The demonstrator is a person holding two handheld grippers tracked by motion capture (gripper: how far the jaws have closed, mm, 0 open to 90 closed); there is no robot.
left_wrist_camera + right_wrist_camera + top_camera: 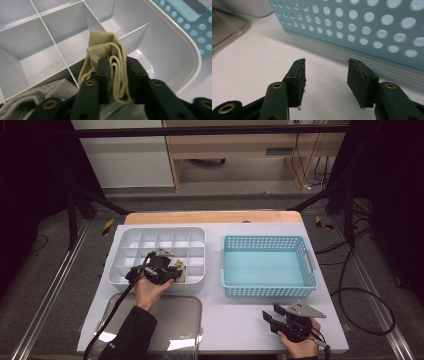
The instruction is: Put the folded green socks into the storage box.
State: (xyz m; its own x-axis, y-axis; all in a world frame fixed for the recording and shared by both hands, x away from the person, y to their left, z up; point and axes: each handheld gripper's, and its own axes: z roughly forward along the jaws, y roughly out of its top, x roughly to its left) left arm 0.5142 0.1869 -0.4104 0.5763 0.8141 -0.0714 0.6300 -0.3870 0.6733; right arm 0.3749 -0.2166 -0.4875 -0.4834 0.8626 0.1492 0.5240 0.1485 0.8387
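A folded yellow-green sock point(105, 45) stands on edge in a front-right compartment of the white divided tray point(155, 229). My left gripper point(116, 62) reaches down into that compartment, and its jaws press on the sock's folded layers from both sides. In the high view the left gripper point(172, 270) sits over the tray's front-right corner with the sock point(183, 270) at its tip. A grey cloth point(37, 95) lies in the neighbouring compartment. My right gripper point(325, 65) hovers low over the table with its jaws wide apart and nothing between them.
A light blue perforated basket point(270, 240) stands right of the tray, and its wall point(362, 25) rises just beyond my right gripper point(270, 316). A clear plastic lid point(175, 320) lies at the table's front left, under the left forearm.
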